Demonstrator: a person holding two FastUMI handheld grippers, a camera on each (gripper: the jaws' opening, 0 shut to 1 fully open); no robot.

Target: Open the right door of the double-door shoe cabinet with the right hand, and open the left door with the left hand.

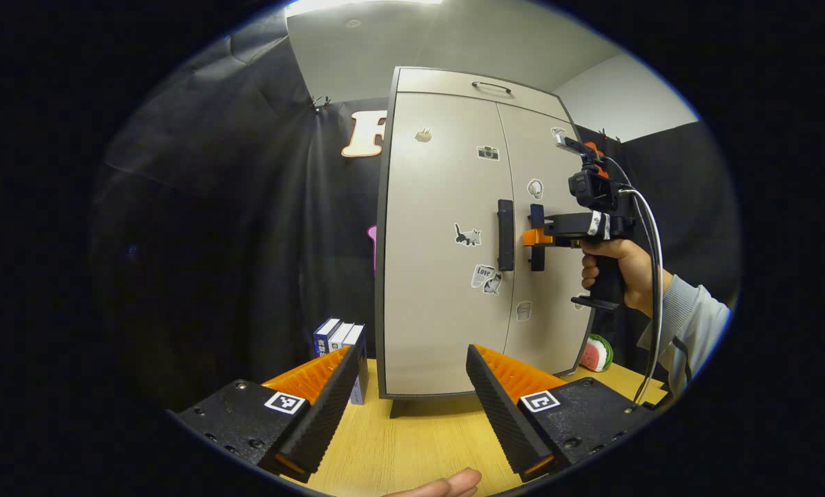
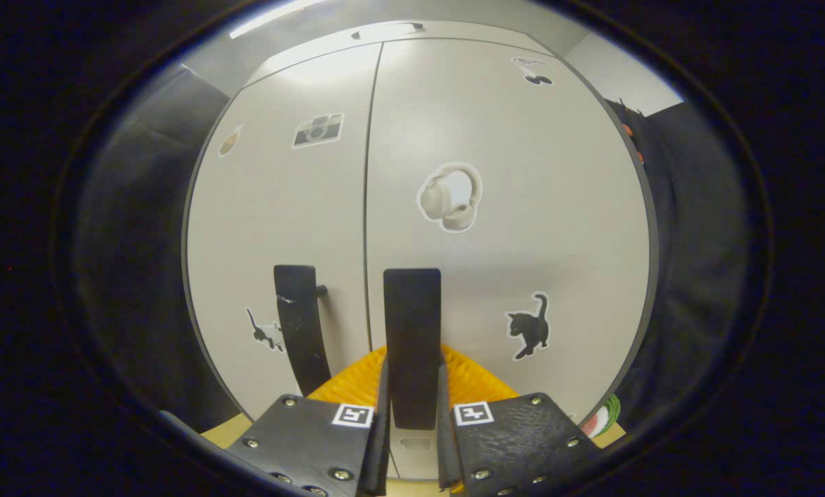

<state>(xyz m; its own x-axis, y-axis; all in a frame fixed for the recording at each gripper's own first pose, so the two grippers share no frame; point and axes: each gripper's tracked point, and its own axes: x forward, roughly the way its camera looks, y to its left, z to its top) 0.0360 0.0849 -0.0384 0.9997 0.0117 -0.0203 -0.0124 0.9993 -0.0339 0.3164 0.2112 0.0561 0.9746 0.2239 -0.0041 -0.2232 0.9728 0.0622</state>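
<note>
- Left gripper [image 1: 412,407]: ribbed wedge fingers spread wide, holding nothing, above the wood-grain table [image 1: 419,442].
- Right gripper [image 2: 412,428]: fingers closed flat against both sides of the right door handle [image 2: 412,345], a slim matte vertical bar.
- Shoe cabinet [image 1: 447,241]: smooth beige doors, both shut, stickers scattered, at 12 o'clock in the left gripper view; left door handle [image 1: 505,235] free.
- Books [image 1: 340,338] at 10 o'clock, beside the cabinet.

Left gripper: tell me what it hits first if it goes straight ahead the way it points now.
Likely the shoe cabinet, low on its left door, below the left handle. The left gripper is open and back over the table; depth is uncertain.
</note>
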